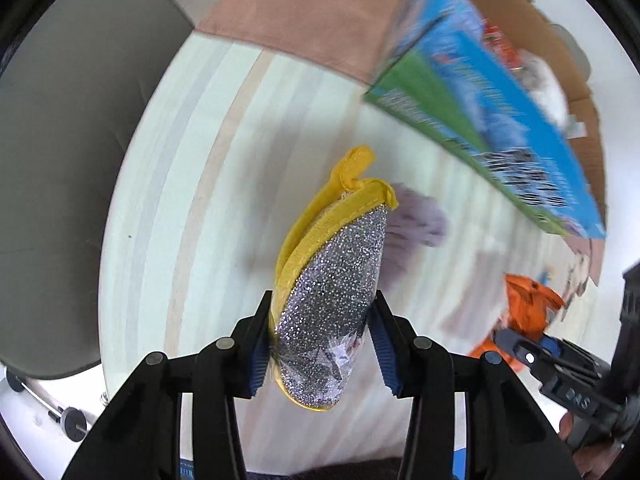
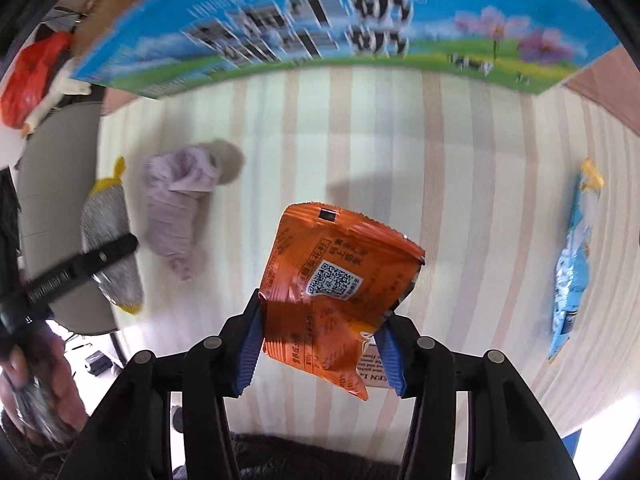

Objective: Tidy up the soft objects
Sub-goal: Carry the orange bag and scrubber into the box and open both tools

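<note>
My left gripper (image 1: 320, 328) is shut on a silver glitter scrubbing pad with yellow trim (image 1: 332, 280) and holds it above the striped table (image 1: 192, 160). My right gripper (image 2: 320, 332) is shut on an orange snack packet (image 2: 340, 276), also held above the table. The packet and right gripper show at the lower right of the left wrist view (image 1: 528, 312). The pad shows at the left of the right wrist view (image 2: 110, 248). A crumpled lilac cloth (image 2: 176, 208) lies on the table between them.
A big cardboard box with a blue and green cow print (image 2: 320, 20) stands along the table's far side. A light blue snack packet (image 2: 572, 264) lies at the right. A grey chair (image 1: 60, 160) stands left of the table. A red bag (image 2: 32, 80) sits at the far left.
</note>
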